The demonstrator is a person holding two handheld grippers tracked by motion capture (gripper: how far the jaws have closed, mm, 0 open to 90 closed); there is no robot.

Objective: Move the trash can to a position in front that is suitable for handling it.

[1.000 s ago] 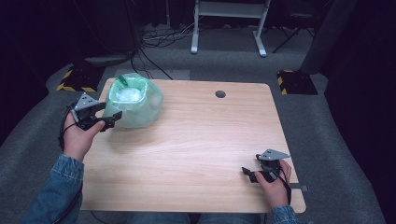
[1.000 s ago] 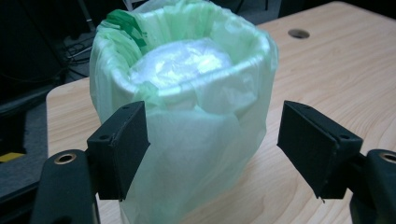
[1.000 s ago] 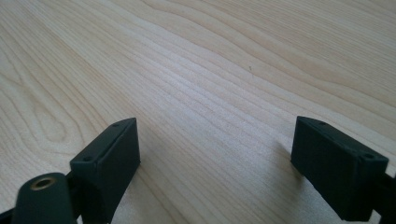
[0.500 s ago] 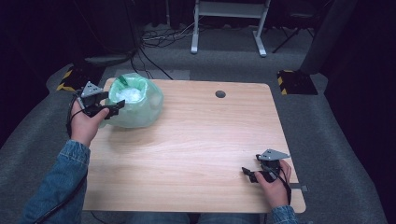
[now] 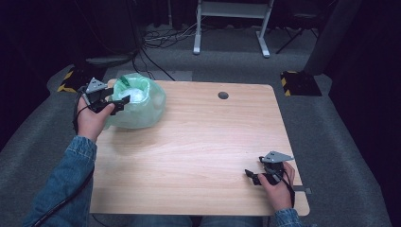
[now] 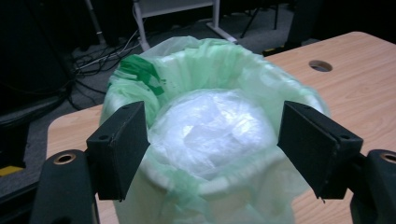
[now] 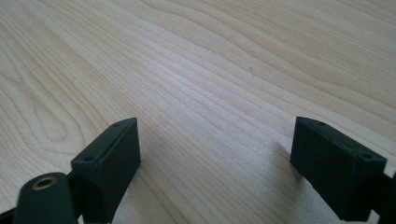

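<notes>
A small white bin lined with a pale green plastic bag (image 5: 137, 104) stands at the table's far left corner. Crumpled clear plastic (image 6: 219, 128) fills its mouth, and a dark green knot of bag (image 6: 140, 70) sits on its far rim. My left gripper (image 5: 114, 105) hovers open at the bin's near left side, jaws spread either side of the rim (image 6: 219, 144), not touching it that I can see. My right gripper (image 5: 256, 176) rests open low over the bare wood (image 7: 205, 112) near the table's front right corner, with nothing between its jaws.
A round cable hole (image 5: 223, 95) pierces the wooden table (image 5: 203, 142) near its far edge. Beyond the table lie floor cables (image 5: 161, 40), a white desk frame (image 5: 231, 23) and yellow-black striped blocks (image 5: 298, 78).
My left gripper has risen and moved toward the far side, from the bin's near flank up to its rim. The right gripper has stayed put.
</notes>
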